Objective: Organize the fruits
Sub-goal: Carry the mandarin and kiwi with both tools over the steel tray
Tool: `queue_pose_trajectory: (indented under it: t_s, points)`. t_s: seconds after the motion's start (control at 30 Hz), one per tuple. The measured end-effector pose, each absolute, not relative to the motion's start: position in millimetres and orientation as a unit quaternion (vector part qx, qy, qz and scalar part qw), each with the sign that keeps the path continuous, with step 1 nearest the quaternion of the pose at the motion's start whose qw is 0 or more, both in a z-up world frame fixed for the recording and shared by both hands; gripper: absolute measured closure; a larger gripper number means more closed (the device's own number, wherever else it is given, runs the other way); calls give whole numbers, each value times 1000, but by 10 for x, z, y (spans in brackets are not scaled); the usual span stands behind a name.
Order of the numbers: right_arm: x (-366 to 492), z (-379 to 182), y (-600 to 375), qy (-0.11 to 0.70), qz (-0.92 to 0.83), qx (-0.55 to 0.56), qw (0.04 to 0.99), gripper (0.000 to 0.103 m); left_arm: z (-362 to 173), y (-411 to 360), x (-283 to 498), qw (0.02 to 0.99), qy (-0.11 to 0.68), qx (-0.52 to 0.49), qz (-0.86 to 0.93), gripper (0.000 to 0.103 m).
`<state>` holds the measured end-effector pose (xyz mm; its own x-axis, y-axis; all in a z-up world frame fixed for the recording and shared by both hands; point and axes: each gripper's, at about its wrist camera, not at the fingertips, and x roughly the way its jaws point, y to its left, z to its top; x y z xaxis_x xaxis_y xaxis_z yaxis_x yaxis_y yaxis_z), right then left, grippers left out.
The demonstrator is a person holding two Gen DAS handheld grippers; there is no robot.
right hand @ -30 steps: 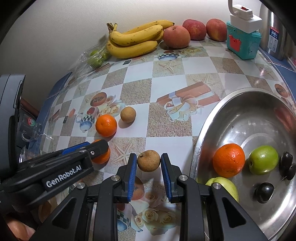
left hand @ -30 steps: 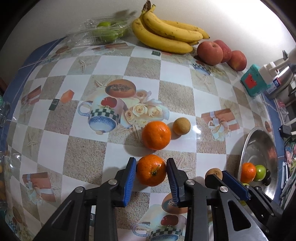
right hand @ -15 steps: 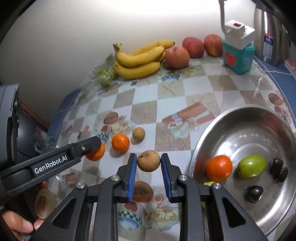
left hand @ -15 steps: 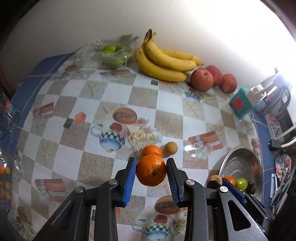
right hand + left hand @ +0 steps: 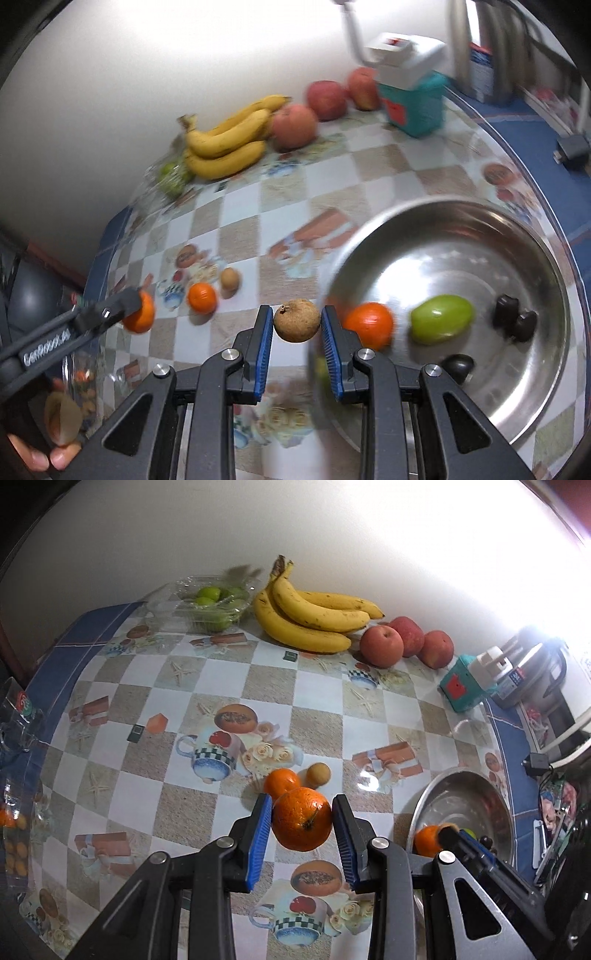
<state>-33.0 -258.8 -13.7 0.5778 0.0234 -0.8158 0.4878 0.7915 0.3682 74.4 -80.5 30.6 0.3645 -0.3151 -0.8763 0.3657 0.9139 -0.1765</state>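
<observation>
My left gripper point(image 5: 302, 819) is shut on an orange point(image 5: 302, 819) and holds it well above the table. My right gripper point(image 5: 297, 321) is shut on a small brown fruit point(image 5: 297, 320), held in the air at the left rim of the steel bowl point(image 5: 517, 398). The bowl holds an orange point(image 5: 369, 325), a green fruit point(image 5: 441, 319) and dark fruits point(image 5: 515, 321). A second orange point(image 5: 281, 782) and a small brown fruit point(image 5: 318, 774) lie on the table beyond the left gripper. The left gripper with its orange also shows in the right wrist view point(image 5: 138, 312).
Bananas point(image 5: 314, 616), three red apples point(image 5: 402, 644) and a clear box of green fruit point(image 5: 212, 603) line the wall. A teal box point(image 5: 461, 688) and a metal kettle point(image 5: 528, 679) stand at the right. The bowl also shows in the left wrist view point(image 5: 476, 786).
Both grippers have risen from the table with their fruit. The right gripper has moved right, up to the bowl's rim.
</observation>
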Motion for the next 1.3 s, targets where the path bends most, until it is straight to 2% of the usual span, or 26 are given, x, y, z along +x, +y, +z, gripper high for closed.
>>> queue_pose_trajectory:
  t_s: [0.5, 0.83, 1.3]
  points:
    - [-887, -165, -3389, 397, -232, 370, 807, 75, 284, -1398, 351, 813, 508, 67, -275, 67]
    - [-881, -267, -3511, 387, -240, 356, 816, 75, 201, -1793, 199, 828, 450, 118, -313, 67]
    - [-806, -348, -3618, 386, -249, 343, 819, 75, -65, -2382, 273, 805, 461, 138, -347, 67]
